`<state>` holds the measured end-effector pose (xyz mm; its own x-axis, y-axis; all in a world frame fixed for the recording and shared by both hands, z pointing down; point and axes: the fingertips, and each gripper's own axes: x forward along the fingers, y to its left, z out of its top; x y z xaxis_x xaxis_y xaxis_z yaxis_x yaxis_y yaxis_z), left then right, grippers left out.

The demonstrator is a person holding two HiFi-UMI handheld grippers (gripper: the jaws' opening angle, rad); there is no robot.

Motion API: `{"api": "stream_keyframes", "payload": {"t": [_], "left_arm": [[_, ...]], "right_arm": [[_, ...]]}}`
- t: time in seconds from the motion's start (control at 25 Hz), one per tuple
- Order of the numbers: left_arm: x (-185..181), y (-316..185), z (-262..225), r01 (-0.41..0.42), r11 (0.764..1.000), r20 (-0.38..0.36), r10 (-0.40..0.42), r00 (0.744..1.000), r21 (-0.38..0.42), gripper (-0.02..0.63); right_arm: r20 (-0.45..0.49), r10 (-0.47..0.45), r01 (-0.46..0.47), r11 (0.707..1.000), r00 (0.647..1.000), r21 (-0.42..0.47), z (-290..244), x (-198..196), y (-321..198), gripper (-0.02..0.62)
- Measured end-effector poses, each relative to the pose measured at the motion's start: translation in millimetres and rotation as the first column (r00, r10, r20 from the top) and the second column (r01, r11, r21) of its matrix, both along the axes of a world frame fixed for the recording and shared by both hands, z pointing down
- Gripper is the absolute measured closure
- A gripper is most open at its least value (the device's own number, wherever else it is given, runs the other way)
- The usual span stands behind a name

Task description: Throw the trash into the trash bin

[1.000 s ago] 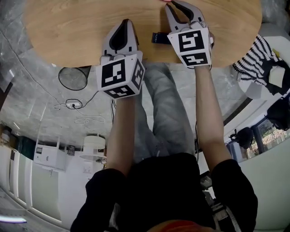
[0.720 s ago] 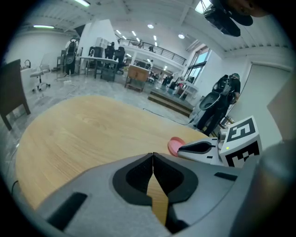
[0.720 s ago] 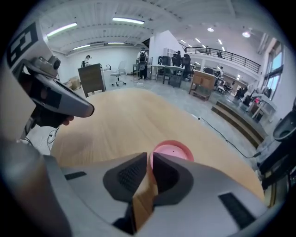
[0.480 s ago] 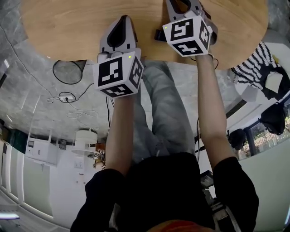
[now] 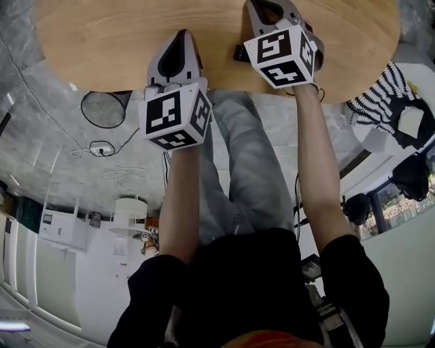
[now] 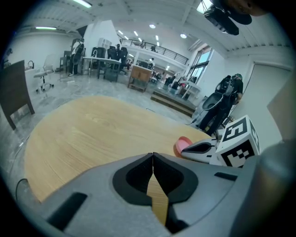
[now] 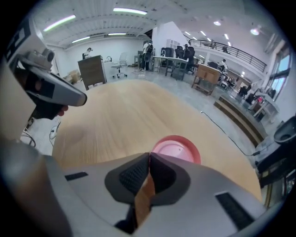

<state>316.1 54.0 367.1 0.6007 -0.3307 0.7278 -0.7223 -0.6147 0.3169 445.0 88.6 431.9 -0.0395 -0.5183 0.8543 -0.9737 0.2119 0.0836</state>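
A pink round lid lies on the oval wooden table, just beyond my right gripper's tips. In the left gripper view the pink lid shows right beside the right gripper. My right gripper is shut with nothing between its jaws; in the head view the right gripper runs off the top edge. My left gripper hovers over the table's near edge, also shut and empty, as the left gripper shows in its own view. A black mesh trash bin stands on the floor to the left, partly under the table.
A small dark object sits at the table's near edge beside the right gripper. A floor socket with white cables lies near the bin. A striped cloth hangs on a seat at the right. The person's grey-trousered legs are below the table edge.
The right gripper has rolled, so its marker cube shows two faces, and has slid further over the table. The left gripper shifted slightly. The pink lid has left the head view.
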Motion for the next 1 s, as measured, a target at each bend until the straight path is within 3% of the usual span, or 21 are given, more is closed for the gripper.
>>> {"api": "stream_keyframes", "payload": {"t": [0.28, 0.44, 0.68, 0.84, 1.0], "left_arm": [[-11.8, -0.3, -11.3, 0.01, 1.0, -0.021, -0.01, 1.0, 0.003, 0.597], [-38.2, -5.9, -19.3, 0.061, 0.998, -0.031, -0.06, 0.998, 0.014, 0.597], [-104.8, -8.0, -24.4, 0.169, 0.985, -0.027, -0.168, 0.985, 0.021, 0.597], [-160.1, -6.7, -25.6, 0.249, 0.968, -0.015, -0.248, 0.969, 0.018, 0.597], [-221.8, -8.3, -23.1, 0.358, 0.933, 0.005, -0.359, 0.933, 0.024, 0.597]], "right_arm": [[0.176, 0.183, -0.195, 0.98, 0.967, 0.048, -28.0, -18.1, 19.5, 0.581], [0.248, 0.216, -0.242, 0.967, 0.945, 0.08, -48.0, -39.9, 15.7, 0.581], [0.36, 0.16, -0.223, 0.964, 0.919, 0.141, -73.4, -101.2, -7.8, 0.583], [0.33, 0.044, -0.1, 0.982, 0.943, 0.157, -76.4, -154.8, -21.9, 0.581], [0.358, -0.039, -0.021, 0.986, 0.933, 0.163, -78.6, -207.0, -32.5, 0.581]]}}
